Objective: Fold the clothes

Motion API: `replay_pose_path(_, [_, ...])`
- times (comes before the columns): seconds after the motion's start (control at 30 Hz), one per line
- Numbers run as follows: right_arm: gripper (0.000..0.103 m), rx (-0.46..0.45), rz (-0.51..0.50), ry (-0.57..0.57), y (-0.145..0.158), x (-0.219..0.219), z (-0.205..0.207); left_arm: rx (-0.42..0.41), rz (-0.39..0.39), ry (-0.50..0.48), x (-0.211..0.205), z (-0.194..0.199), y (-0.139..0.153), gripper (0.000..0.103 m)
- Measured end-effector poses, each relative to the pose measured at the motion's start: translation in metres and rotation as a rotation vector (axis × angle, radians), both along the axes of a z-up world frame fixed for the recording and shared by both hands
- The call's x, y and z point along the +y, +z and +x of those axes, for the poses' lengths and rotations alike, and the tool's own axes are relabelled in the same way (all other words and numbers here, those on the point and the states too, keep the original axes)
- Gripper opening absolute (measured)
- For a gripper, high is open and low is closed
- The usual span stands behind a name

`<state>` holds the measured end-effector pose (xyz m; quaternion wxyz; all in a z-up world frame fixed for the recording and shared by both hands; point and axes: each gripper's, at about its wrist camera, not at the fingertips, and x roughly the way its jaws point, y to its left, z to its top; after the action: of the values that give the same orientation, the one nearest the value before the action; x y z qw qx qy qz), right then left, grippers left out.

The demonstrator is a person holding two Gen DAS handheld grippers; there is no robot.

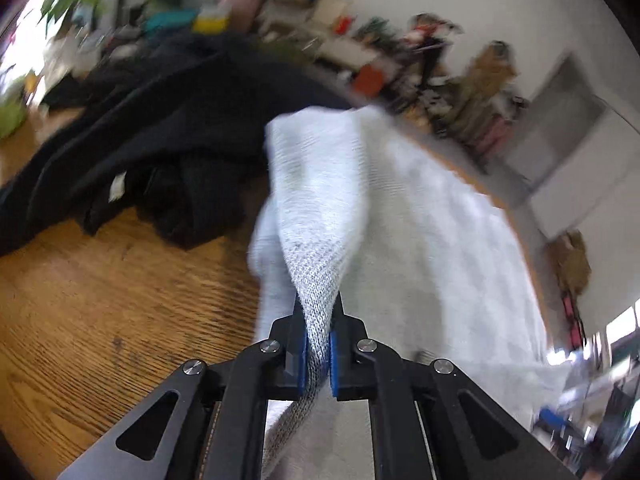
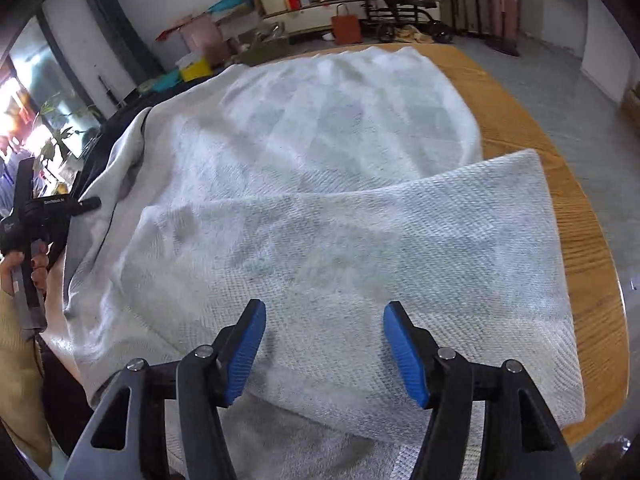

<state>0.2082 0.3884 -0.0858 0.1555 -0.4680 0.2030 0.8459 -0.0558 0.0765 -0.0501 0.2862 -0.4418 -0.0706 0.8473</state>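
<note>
Pale grey-white knitted garment (image 2: 304,168) spread over round oak-grain wooden bench (image 2: 592,248), black garment heap (image 1: 132,128) beside it on left.

Right-side flap (image 2: 400,248) already laid across body: first fold looks done. Left side not yet folded over; judged roughly midway.

Left hand-held gripper (image 1: 318,354) pinched tight on raised knit edge. Right hand-held gripper (image 2: 324,344) wide, nothing between pads, hovering above flap.

Cluttered room beyond: shelves, boxes, orange bag (image 2: 346,28), grey floor.
</note>
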Motion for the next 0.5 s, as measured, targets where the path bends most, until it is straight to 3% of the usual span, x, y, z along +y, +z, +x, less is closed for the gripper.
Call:
replay_pose_path(0.1, [0.066,-0.013,0.049,0.012,0.012,-0.003,-0.025,0.064,-0.047,-0.056,0.019,0.017,0.0,0.008])
replay_pose_path(0.17, [0.066,-0.022,0.108,0.014,0.025,-0.011,-0.055,-0.001,-0.011,-0.046,0.022,0.015,-0.013,0.008])
replay_pose_path(0.3, [0.065,-0.027,0.209,0.027,0.058,-0.033,-0.125,-0.216,0.208,0.032,0.002,0.0,-0.048,0.008])
replay_pose_path(0.37, [0.063,-0.021,0.287,0.085,0.071,-0.058,-0.175,-0.306,0.301,0.043,-0.007,-0.006,-0.06,0.008])
replay_pose_path(0.5, [0.056,0.039,0.29,0.269,0.086,-0.118,-0.261,-0.332,0.308,0.035,-0.01,-0.006,-0.066,0.008])
